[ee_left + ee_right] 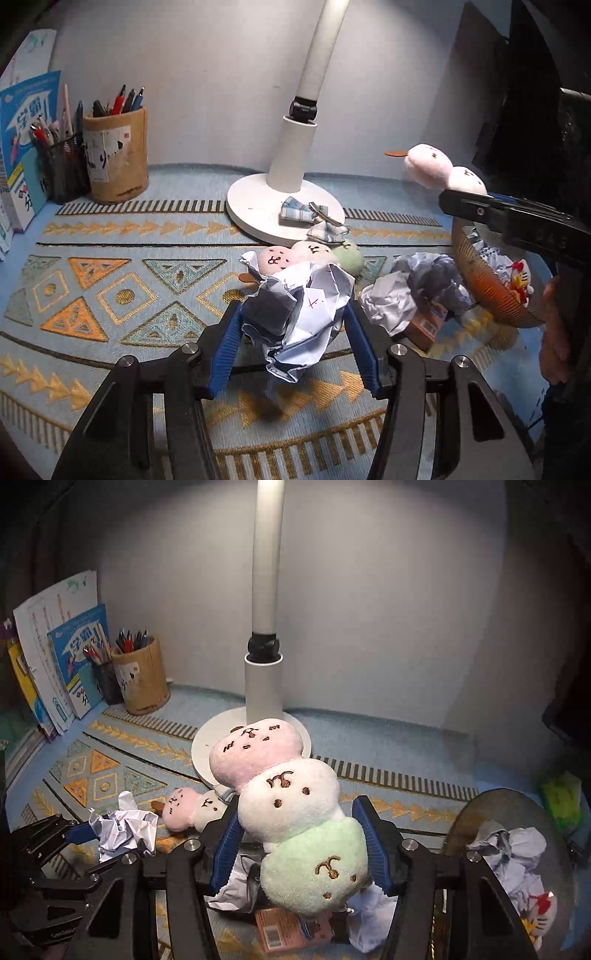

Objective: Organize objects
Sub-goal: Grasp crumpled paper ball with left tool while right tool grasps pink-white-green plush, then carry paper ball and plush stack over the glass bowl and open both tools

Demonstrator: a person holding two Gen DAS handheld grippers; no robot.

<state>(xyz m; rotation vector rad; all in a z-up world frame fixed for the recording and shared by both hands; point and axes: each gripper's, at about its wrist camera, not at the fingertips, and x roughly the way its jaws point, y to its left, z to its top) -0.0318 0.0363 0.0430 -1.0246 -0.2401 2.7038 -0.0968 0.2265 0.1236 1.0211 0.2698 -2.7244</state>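
Paper: crumpled white paper ball (295,317), creased and lumpy, off the woven patterned mat (110,295).
Left gripper (295,314): ribbed blue pads pinching it.
Plush: soft three-ball dango toy (295,812).
Right gripper (299,843): jaws squeezing it.
Clutter: round basket (517,812) right, lamp base (207,746) behind.

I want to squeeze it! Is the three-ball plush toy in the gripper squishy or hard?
Probably squishy: the plush toy looks fuzzy and stuffed, and the right gripper pinches it at its sides. Likely light too. It sticks out beyond the pads, so it may flop.
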